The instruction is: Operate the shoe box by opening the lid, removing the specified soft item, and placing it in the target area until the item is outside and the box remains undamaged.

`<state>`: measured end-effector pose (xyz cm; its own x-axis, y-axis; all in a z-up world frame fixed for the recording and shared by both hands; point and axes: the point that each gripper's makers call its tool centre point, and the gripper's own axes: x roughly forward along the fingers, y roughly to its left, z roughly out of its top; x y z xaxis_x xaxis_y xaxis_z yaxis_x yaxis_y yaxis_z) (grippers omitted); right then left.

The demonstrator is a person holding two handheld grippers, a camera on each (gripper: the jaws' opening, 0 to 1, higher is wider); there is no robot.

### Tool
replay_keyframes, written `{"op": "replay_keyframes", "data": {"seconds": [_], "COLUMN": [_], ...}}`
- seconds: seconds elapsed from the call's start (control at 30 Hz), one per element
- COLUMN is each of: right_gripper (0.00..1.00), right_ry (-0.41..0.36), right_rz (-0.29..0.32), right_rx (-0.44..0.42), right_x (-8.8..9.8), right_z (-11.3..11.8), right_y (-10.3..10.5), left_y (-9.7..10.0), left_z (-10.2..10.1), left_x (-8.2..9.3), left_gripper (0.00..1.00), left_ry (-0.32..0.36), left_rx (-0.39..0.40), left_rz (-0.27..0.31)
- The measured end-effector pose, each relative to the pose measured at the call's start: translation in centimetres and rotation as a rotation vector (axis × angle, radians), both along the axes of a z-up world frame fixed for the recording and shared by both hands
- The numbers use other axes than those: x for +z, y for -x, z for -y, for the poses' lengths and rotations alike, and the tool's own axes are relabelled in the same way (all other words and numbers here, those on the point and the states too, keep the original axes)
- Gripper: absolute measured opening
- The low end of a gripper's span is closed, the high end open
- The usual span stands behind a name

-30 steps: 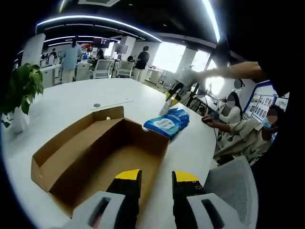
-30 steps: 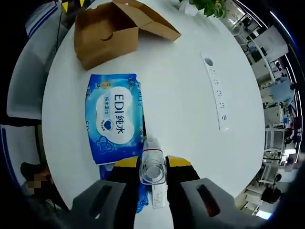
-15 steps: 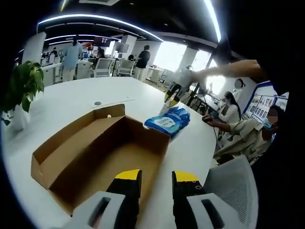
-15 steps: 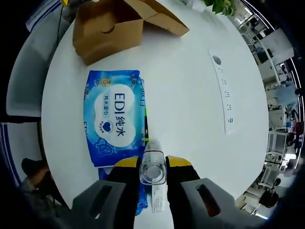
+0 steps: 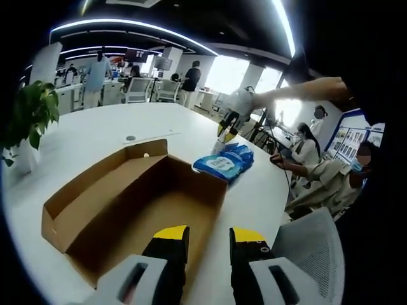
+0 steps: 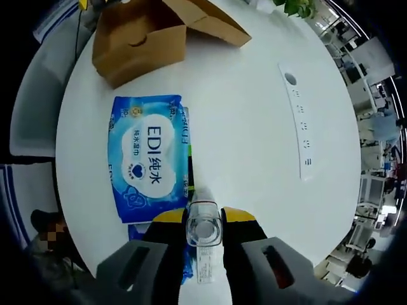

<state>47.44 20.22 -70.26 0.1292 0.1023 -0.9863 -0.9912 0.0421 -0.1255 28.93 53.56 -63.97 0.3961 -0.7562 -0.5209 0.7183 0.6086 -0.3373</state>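
The brown cardboard shoe box [image 5: 127, 197] lies open on the white round table [image 5: 82, 136], its inside showing bare, directly ahead of my left gripper [image 5: 208, 236]. Its jaws stand a little apart with nothing between them. Beyond the box lies a blue pack of wet wipes [image 5: 224, 163], and my right gripper [image 5: 230, 122] hangs above it on a person's outstretched arm. In the right gripper view the wipes pack [image 6: 147, 165] lies flat below my right gripper [image 6: 203, 219], which is shut on a small clear bottle [image 6: 203, 229]. The box [image 6: 137, 41] sits farther off.
A white power strip [image 6: 297, 121] lies on the table to the right. A potted plant [image 5: 28, 114] stands at the table's left edge. A grey mesh chair [image 5: 311, 248] and seated people [image 5: 324, 178] are beside the table's right edge.
My right gripper with the bottle has drifted slightly over the wipes pack, and the pack looks a little more tilted in its view. The left gripper and the box hold still.
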Motion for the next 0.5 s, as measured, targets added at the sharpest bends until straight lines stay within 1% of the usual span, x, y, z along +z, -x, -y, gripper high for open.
{"op": "replay_keyframes", "data": {"seconds": [0.13, 0.3, 0.43, 0.5], "right_gripper": [0.18, 0.19, 0.19, 0.19], "right_ry": [0.005, -0.003, -0.006, -0.006], "right_rz": [-0.007, 0.006, -0.005, -0.001], "right_rx": [0.004, 0.010, 0.013, 0.015], "right_x": [-0.06, -0.19, -0.38, -0.41], "right_z": [-0.03, -0.42, -0.65, -0.67], "right_y": [-0.20, -0.60, -0.41, -0.50], "left_y": [0.00, -0.13, -0.07, -0.04], "left_z": [-0.05, 0.08, 0.04, -0.13], "left_x": [-0.25, -0.17, -0.30, -0.37], "left_gripper": [0.25, 0.25, 0.25, 0.25], "left_ry": [-0.003, 0.003, 0.003, 0.002], "left_rx": [-0.001, 0.000, -0.001, 0.001], "left_rz": [-0.004, -0.003, -0.007, -0.008]}}
